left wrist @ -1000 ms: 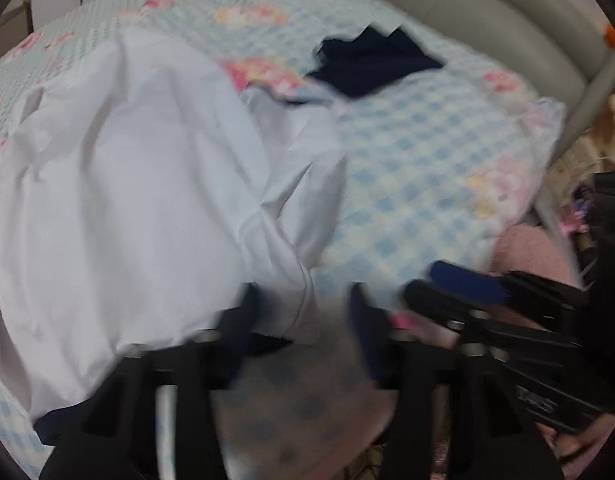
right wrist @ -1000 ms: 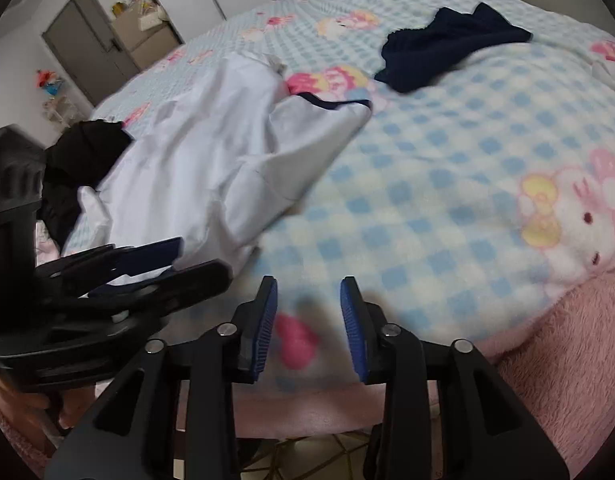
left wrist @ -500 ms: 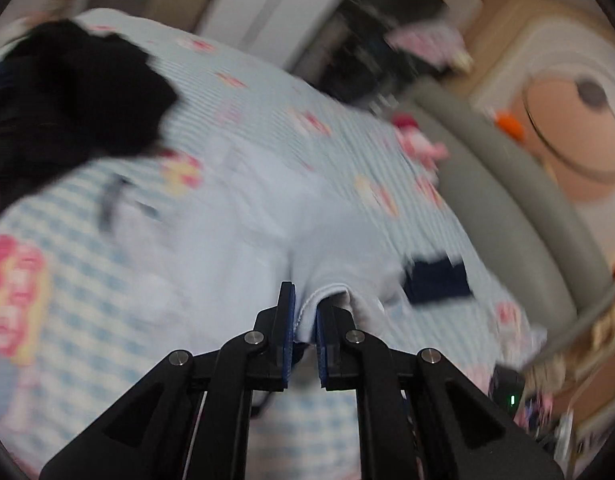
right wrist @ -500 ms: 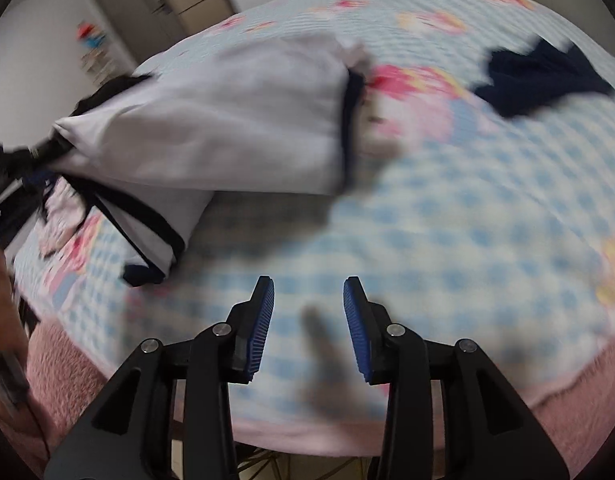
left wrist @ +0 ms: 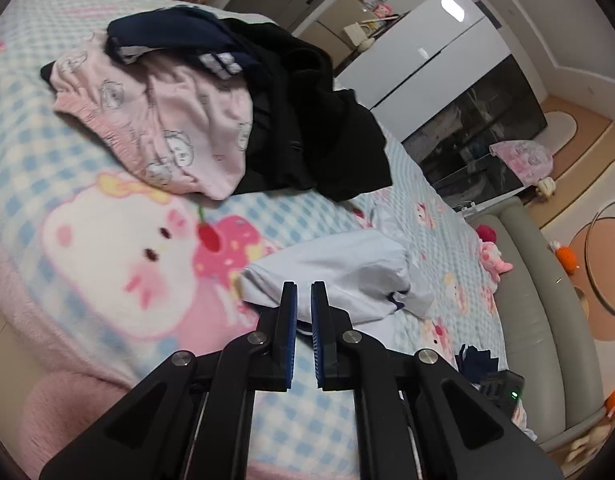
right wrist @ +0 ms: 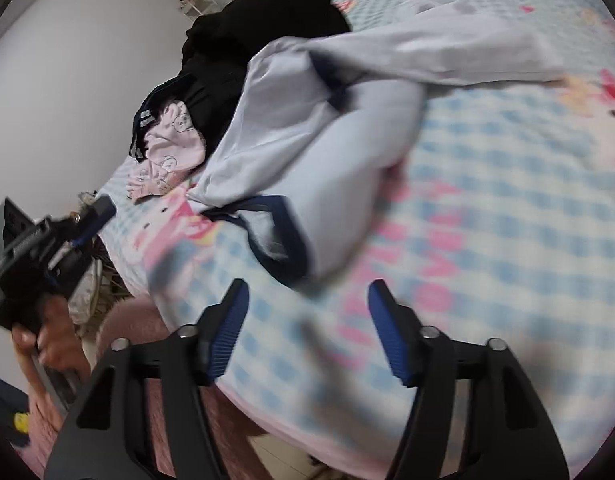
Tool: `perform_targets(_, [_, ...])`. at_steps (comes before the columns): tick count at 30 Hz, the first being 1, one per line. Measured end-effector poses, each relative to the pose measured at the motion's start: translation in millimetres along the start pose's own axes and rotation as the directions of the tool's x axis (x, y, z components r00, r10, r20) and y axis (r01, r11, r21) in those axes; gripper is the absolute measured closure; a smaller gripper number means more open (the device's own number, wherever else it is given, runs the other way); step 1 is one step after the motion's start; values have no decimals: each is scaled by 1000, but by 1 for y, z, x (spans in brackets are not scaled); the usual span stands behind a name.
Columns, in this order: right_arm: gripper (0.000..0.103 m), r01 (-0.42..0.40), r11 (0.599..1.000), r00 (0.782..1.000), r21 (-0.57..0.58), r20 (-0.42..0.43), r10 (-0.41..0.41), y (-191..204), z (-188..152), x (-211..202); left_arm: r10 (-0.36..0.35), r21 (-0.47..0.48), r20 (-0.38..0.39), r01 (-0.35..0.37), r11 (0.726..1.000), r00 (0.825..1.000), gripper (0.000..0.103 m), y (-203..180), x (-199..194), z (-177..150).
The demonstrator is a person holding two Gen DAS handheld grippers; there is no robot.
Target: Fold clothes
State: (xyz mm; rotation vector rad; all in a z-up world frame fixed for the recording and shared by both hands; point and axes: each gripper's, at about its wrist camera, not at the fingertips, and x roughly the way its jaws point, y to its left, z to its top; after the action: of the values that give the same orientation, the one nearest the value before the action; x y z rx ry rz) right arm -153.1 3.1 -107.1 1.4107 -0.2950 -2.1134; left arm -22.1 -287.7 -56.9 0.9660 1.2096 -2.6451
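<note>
Left wrist view: my left gripper (left wrist: 303, 300) has its fingers (left wrist: 288, 320) pulled almost together, with just a thin slit between the blue pads. No cloth is visible in the slit. The white shirt with navy trim (left wrist: 339, 272) lies crumpled on the bed (left wrist: 107, 248), just past the fingertips.

Relative to the shirt:
- A pile of clothes sits beyond it, further up the blanket: a pink printed piece (left wrist: 175, 120), a black piece (left wrist: 315, 120) draped over that one's edge, and a navy one (left wrist: 175, 36) on top at the far end.
- A small dark navy item (left wrist: 477, 356) lies apart from the shirt, on the side toward the grey bed frame (left wrist: 547, 300).

Right wrist view: my right gripper (right wrist: 307, 292) is opening, its fingers spread wide and nothing between them, only checked blanket underneath. The shirt's navy-edged hem is just ahead of the tips, not touching. This frame is motion-blurred. The left gripper shows at the bed edge in my hand (right wrist: 51, 344), clear of the shirt with bare blanket between them. The shirt lies flopped in loose folds, one long part stretched away toward the far side of the bed.
</note>
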Motion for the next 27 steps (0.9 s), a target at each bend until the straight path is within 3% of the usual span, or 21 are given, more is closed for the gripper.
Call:
perform_targets(4, [38,73,990,997,118,17,-75,-5,-5,5,54,96,-91,-45,994,994,91,-2,27,7])
perform_targets(6, [38,1,977,998,211,57,-13,-18,-11,-7,114,168,-149,-89,982,982,72,-2,51,8])
perform_targets(7, [38,-20,971,997,239,73,3,-23,-12,-13,134,194,-181,-99,976,974,57,-2,63,7])
perform_targets(8, [38,-35,966,996,257,83,14,-28,-13,-19,156,217,-217,-108,970,964,52,-2,75,6])
perform_targets(10, [38,-62,955,994,291,104,32,-37,-12,-30,236,285,-233,-165,944,943,52,-4,97,4])
perform_targets(13, [36,-76,941,995,330,84,51,-49,-4,-29,292,302,-219,-220,928,931,52,0,121,8])
perform_targets(17, [35,-137,926,990,351,11,142,-53,9,2,241,295,-224,-169,940,944,52,0,137,10])
perform_targets(18, [31,-142,925,988,354,-14,156,-51,12,15,218,301,-229,-144,943,949,54,-2,139,9])
perform_targets(19, [30,-137,928,987,347,-28,156,-48,17,25,195,307,-234,-118,944,953,59,-4,141,9])
perform_targets(20, [31,-139,933,987,332,-26,156,-44,22,30,172,312,-239,-92,946,956,79,-6,143,8])
perform_targets(23, [86,-138,952,990,275,19,138,-34,36,25,128,357,-197,-50,933,972,93,-21,130,5])
perform_targets(24, [93,-126,960,992,251,37,121,-30,41,19,101,340,-189,-32,940,977,93,-24,122,6])
perform_targets(27, [94,-63,983,990,171,139,40,-24,51,-23,-19,263,-176,66,963,984,94,-38,94,14])
